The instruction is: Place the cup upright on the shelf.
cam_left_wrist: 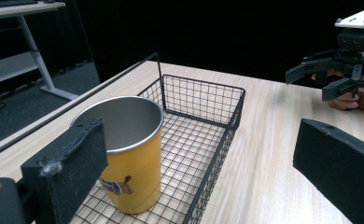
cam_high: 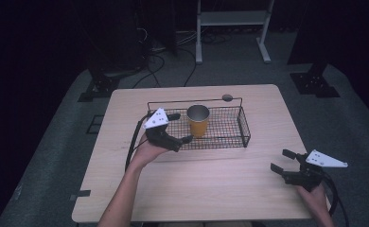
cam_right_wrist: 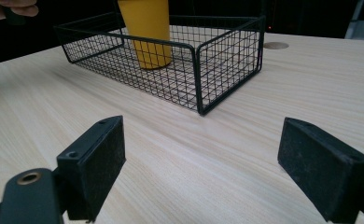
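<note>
- The yellow cup [cam_high: 198,121] with a bare metal rim stands upright in the left part of the black wire basket [cam_high: 230,135], its mouth open to the top.
- The basket sits on the wooden worktop [cam_high: 192,184] a little beyond its middle, toward 12 o'clock in the high view, with a thin handle bar along its far side.
- The left gripper [cam_high: 180,128] hangs at the cup's 9 o'clock, jaws spread wide and holding nothing; in the left gripper view the cup [cam_left_wrist: 126,154] sits just beside the left-hand pad, not clamped.
- The right gripper [cam_high: 283,160] is well apart at about 4 o'clock from the basket, near the worktop's right edge, jaws wide apart and empty, pointed toward the basket [cam_right_wrist: 203,65].
</note>
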{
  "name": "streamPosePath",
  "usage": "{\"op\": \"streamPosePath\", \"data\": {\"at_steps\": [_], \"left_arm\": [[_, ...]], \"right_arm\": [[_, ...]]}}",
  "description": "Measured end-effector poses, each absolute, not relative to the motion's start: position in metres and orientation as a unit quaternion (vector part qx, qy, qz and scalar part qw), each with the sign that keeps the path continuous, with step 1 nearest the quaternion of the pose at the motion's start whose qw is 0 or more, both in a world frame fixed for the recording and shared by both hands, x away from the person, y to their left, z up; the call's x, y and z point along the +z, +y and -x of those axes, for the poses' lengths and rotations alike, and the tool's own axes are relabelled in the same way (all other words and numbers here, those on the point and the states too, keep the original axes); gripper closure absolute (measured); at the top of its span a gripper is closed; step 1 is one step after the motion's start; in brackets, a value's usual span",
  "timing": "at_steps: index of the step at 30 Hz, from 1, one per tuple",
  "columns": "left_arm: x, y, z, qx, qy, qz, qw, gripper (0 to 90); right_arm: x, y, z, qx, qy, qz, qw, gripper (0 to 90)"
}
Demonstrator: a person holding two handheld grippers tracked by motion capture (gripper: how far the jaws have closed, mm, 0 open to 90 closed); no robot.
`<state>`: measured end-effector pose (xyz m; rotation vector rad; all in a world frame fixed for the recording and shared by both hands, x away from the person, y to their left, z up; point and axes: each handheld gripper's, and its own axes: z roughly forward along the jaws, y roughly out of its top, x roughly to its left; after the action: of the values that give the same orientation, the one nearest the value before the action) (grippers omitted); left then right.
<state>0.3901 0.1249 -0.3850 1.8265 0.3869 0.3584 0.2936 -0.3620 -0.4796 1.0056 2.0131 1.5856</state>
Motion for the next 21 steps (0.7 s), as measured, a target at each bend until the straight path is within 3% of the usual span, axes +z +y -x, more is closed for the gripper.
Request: {"op": "streamPosePath", "data": {"at_steps": [21], "left_arm": [[-0.393,0.133,-0.361,0.161,0.166,-0.774,0.59,2.3]], "right_arm": [[-0.48,-0.362,-0.293,0.565,0.717,-0.358,0.195,13.9]]}}
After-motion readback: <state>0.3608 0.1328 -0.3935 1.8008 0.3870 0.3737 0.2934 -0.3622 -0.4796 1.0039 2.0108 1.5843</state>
